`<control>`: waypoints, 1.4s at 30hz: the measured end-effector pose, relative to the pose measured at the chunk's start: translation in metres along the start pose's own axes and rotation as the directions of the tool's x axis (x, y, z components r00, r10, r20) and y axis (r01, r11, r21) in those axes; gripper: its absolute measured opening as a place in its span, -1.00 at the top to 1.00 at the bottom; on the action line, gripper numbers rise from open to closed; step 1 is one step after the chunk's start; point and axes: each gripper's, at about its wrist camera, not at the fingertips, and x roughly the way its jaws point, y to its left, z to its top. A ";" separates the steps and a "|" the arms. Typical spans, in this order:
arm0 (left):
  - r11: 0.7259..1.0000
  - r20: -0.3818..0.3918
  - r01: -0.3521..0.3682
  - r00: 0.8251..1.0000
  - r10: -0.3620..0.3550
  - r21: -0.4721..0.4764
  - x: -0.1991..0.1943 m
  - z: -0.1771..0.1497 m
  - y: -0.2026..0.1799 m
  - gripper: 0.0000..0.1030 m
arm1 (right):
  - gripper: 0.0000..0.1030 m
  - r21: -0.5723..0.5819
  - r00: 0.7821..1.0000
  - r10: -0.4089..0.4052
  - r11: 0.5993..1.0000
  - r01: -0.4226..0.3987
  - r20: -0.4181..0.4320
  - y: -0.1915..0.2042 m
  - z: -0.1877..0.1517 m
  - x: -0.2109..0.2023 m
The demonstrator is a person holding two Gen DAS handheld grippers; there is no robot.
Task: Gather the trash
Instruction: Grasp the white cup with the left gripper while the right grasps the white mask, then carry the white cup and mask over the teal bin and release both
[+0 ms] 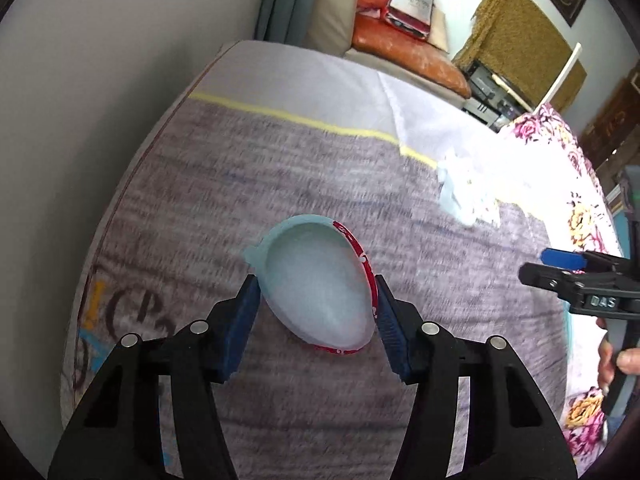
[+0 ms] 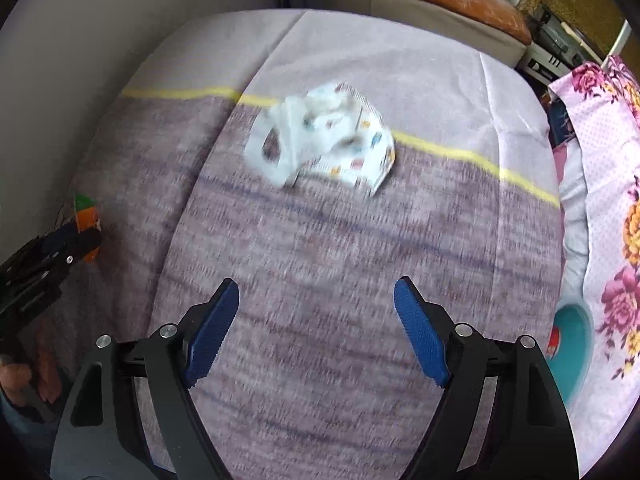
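My left gripper (image 1: 316, 312) is shut on an empty white plastic cup (image 1: 320, 288) with a pale blue rim and red printed side; its blue pads press both sides and hold it above the grey-purple cloth (image 1: 240, 184). A crumpled white wrapper (image 2: 324, 136) with small coloured prints lies on the cloth near the yellow stripe, ahead of my right gripper (image 2: 316, 320), which is open and empty. The wrapper also shows blurred in the left wrist view (image 1: 468, 192). The right gripper shows at the right edge of the left wrist view (image 1: 560, 276).
The cloth covers a rounded surface with a wall on the left. A pink floral cloth (image 2: 608, 184) borders the right side, with a teal container (image 2: 572, 348) beside it. A sofa with an orange cushion (image 1: 404, 52) stands behind. A small orange and green object (image 2: 86, 216) lies at the left.
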 end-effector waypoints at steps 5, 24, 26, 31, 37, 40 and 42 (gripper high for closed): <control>1.000 0.007 0.017 1.000 -0.017 0.006 0.013 0.027 -0.011 -0.12 | -0.49 -0.002 1.000 0.003 1.000 -0.003 0.020 -0.015 0.035 0.018; 0.999 -0.007 0.045 0.999 -0.045 -0.029 0.045 0.056 -0.012 -0.12 | 0.23 -0.114 0.999 0.019 0.993 -0.014 0.049 -0.003 0.089 0.060; 0.998 -0.009 0.047 0.999 -0.047 -0.032 0.046 0.054 -0.013 -0.12 | 0.62 -0.133 0.998 0.033 0.991 -0.027 0.047 0.003 0.088 0.058; 0.999 -0.011 0.044 0.999 -0.044 -0.030 0.043 0.050 -0.019 -0.12 | 0.84 -0.097 0.995 0.077 0.993 -0.071 0.060 0.006 0.083 0.050; 0.999 -0.005 0.048 0.999 -0.047 0.017 0.035 0.046 -0.043 -0.12 | 0.85 -0.036 0.992 0.084 0.996 -0.081 0.099 -0.010 0.065 0.017; 0.997 -0.004 0.057 0.998 -0.057 0.046 0.032 0.043 -0.060 -0.12 | 0.85 -0.011 0.990 0.078 0.997 -0.077 0.115 -0.019 0.051 0.001; 0.996 -0.004 0.060 0.998 -0.060 0.068 0.030 0.039 -0.073 -0.12 | 0.85 0.004 0.989 0.074 0.997 -0.075 0.128 -0.025 0.043 -0.007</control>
